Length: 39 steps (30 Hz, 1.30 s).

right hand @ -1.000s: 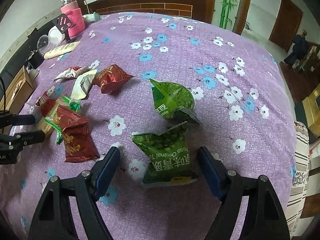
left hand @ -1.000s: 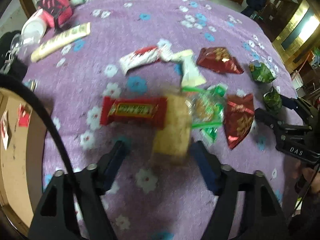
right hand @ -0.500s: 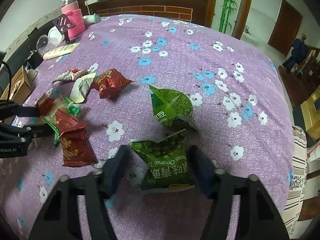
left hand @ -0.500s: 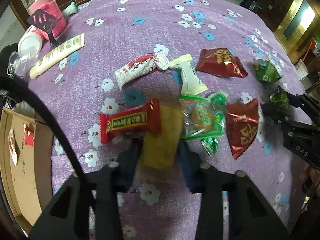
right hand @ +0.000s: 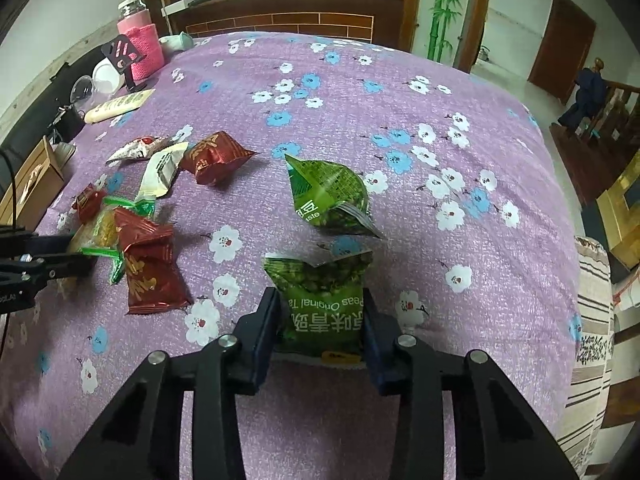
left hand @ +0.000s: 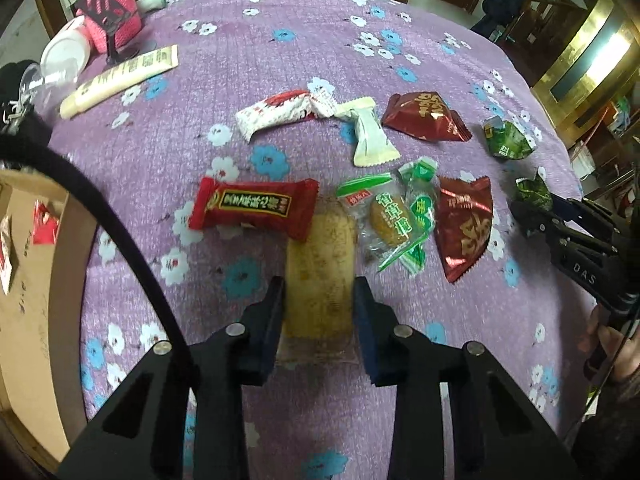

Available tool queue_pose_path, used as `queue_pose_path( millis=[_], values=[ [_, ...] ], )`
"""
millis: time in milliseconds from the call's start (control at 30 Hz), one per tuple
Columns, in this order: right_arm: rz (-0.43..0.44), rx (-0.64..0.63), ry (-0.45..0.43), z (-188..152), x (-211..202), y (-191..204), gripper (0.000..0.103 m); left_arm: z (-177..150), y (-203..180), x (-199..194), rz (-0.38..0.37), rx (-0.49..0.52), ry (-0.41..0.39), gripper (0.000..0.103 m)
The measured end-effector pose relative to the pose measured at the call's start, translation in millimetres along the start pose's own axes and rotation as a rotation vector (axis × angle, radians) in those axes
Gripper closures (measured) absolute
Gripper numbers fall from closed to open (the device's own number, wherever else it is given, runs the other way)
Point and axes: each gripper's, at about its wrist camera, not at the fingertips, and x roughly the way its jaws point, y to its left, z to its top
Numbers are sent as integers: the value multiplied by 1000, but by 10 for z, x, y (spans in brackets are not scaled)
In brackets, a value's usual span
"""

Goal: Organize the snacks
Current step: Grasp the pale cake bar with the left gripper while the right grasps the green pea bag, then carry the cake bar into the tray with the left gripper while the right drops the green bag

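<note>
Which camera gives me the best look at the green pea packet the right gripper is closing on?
The right wrist view: the green pea packet sits centred between the right gripper pads, label readable, jaws just closed onto it. The left wrist view shows only a crumpled green corner beyond that gripper's tips at the right edge.

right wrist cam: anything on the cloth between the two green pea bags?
Nothing lies between them. In the right wrist view, only bare purple cloth separates the gripped pea bag from the far pea bag.
</note>
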Motion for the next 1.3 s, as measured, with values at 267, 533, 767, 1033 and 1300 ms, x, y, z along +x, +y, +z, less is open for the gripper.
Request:
queue_pose_path(
  millis=[267, 533, 767, 1033, 1300],
  values=[
    [17, 6, 12, -127, -114, 20, 66, -233, 92, -109, -27, -20, 20, 68],
    [48, 54, 16, -443, -296, 48, 66, -615, 31, -260, -22, 30, 17, 68],
    [69, 89, 10, -728, -505, 129, 66, -871, 4, -366, -41, 44, 13, 68],
    [83, 121, 14, -1177, -766, 267, 66, -1177, -2, -469, -113, 59, 11, 68],
    [83, 162, 9, -1390, -986, 333, 66, -1378, 45, -558, -159, 41, 9, 68]
  ],
)
